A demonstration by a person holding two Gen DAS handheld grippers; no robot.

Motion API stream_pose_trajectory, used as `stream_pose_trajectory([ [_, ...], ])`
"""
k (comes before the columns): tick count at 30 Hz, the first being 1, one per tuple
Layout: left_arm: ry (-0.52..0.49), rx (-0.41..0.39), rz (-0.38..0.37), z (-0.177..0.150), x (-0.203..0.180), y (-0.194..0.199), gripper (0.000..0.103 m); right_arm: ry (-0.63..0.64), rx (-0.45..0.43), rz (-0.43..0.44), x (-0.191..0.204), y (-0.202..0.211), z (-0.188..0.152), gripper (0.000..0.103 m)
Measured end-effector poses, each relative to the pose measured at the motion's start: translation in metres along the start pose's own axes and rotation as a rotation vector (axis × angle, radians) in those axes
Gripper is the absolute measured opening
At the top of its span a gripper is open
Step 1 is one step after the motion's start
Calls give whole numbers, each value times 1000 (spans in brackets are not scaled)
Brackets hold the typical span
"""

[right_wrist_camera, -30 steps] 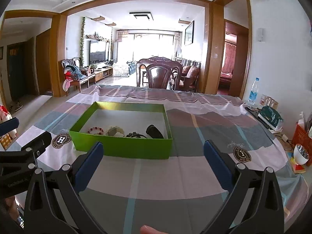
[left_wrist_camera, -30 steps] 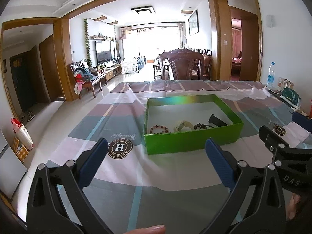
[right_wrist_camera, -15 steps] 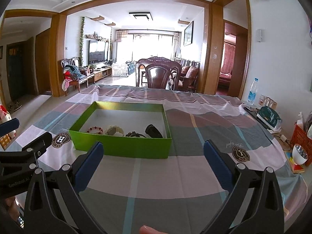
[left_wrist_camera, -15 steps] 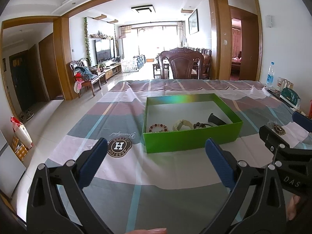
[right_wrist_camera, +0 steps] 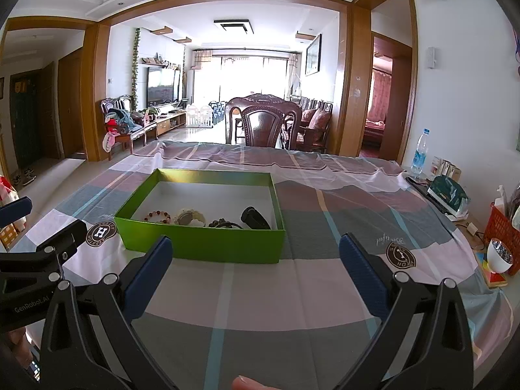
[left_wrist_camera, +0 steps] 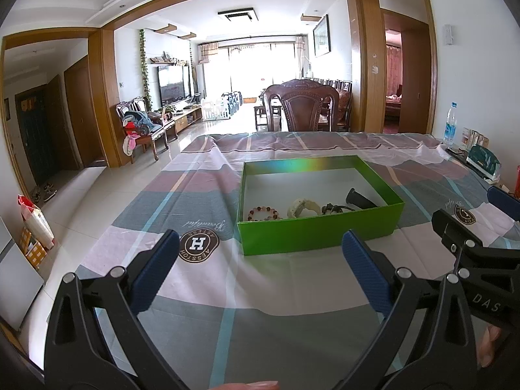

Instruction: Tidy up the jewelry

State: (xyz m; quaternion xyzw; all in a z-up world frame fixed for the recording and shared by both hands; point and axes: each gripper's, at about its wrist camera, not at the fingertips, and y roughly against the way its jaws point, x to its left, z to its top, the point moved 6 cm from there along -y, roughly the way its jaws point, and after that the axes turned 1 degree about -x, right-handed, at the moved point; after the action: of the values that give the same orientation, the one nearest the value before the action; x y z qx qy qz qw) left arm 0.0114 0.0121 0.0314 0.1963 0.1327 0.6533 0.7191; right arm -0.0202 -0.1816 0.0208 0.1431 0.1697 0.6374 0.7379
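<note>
A long living room opens beyond a wood-trimmed archway (left_wrist_camera: 97,97), daylight flooding through curtained windows (left_wrist_camera: 260,65) at the far end. A carved wooden chair (left_wrist_camera: 300,107) stands at the far edge of a table under a plaid cloth (left_wrist_camera: 195,195). A television (right_wrist_camera: 161,86) lines the left wall above pale tiled floor (left_wrist_camera: 97,188).

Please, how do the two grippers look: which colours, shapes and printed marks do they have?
Both are alike. The left gripper has a black angular frame with triangular cut-outs, silver round rivets and dark blue textured fingers. The right gripper has the same black frame and blue pads. White lettering shows on the bodies: "DAS" on the right one, "GenRobot.AI" on the left one. No cables or sleeves are visible.
</note>
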Motion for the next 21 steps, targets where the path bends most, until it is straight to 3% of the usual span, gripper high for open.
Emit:
stream_pose_trajectory([
  [21,-1,5,0,0,0,-1,99,-1,2,-1,-2,-1,-1,100],
])
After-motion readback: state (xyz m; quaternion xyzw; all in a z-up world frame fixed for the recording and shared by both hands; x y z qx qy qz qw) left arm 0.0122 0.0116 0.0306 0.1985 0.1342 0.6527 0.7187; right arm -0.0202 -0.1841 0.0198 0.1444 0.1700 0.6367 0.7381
